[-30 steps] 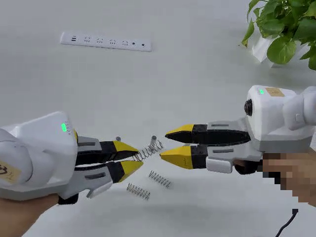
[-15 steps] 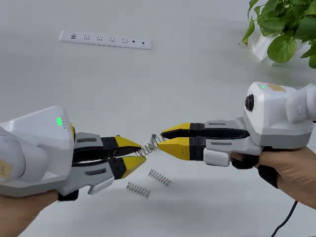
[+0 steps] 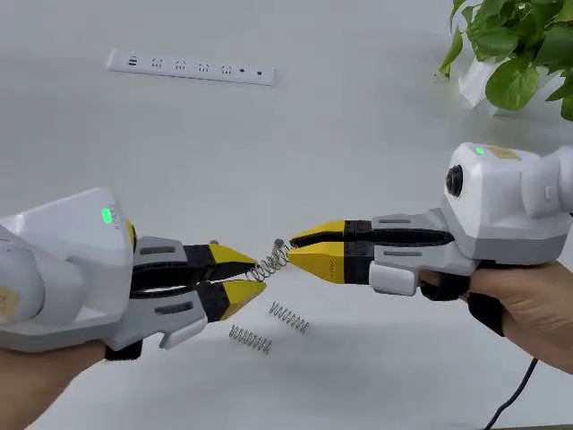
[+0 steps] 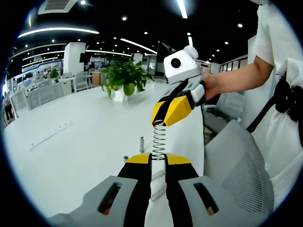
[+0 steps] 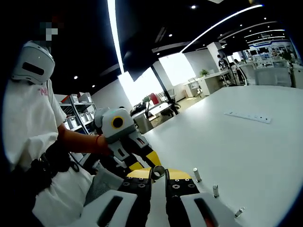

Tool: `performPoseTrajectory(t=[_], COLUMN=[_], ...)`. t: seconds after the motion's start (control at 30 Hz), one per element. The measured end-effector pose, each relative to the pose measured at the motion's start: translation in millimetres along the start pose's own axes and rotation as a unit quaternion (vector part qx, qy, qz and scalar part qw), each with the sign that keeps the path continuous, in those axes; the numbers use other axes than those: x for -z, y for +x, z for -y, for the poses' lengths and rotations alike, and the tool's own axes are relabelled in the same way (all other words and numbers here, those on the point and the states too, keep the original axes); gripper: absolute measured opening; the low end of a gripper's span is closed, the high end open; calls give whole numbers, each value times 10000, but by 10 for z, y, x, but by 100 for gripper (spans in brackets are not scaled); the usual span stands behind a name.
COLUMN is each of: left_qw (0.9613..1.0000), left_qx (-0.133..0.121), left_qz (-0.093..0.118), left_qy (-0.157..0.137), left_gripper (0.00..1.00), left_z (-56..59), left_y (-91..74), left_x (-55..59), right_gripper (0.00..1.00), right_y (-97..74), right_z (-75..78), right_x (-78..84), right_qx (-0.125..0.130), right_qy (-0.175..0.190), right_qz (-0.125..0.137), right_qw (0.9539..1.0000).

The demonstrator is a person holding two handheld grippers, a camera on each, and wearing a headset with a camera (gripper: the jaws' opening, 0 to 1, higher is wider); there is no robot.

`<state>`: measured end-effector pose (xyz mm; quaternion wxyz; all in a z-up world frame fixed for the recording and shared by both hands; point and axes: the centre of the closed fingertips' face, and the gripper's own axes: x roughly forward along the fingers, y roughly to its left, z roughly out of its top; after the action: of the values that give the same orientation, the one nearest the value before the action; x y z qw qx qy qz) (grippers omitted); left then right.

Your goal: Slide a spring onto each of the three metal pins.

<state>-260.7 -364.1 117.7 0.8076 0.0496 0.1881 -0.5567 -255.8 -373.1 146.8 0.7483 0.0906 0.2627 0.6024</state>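
The left gripper (image 3: 258, 278) is keeping its yellow tips clamped almost shut on the near end of the spring (image 3: 271, 262). The right gripper (image 3: 291, 248) is the one that has been changing. A second ago its jaws were standing apart, short of the coil. Now they are pinching nearly closed on the far end, so the spring is hanging in the air between the two grippers, slanting up toward the right one.

This is probably a handover or a re-grip to line the coil up with a pin, so the task is likely only beginning.

The spring is thin, bright wire, wound open and looking easily bent. Just below the tips, two loose springs (image 3: 288, 317) of the same kind are lying flat on the table (image 3: 358, 152), whose surface is pale, matte and smooth. In the right gripper view, three pins (image 5: 197, 174) are standing in a row beyond the jaws, short smooth metal cylinders that appear bare. Farther off, a long white power strip (image 3: 191, 69) is lying flat, and a leafy green plant (image 3: 515, 45) is sitting at the far corner.
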Motion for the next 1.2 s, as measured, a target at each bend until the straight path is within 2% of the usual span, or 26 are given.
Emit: performPoseTrajectory(t=[0.47,0.97,1.2], left_qw=[10000,9999,9999], left_qx=[63,93,99], left_qz=[-9,28,23], left_qy=[-45,-48,-50], left_gripper=[7,7,7], left_z=[19,43,43], left_y=[29,36,33], left_x=[11,4,16], right_gripper=[7,7,7], right_y=[43,119,124], right_z=[-55,-201,-191], right_x=[-36,-89,-70], right_qx=[-102,-186,-187], right_qy=[-262,-590,-705], right_qz=[-156,-374,-502], right_qw=[9995,9974,9961])
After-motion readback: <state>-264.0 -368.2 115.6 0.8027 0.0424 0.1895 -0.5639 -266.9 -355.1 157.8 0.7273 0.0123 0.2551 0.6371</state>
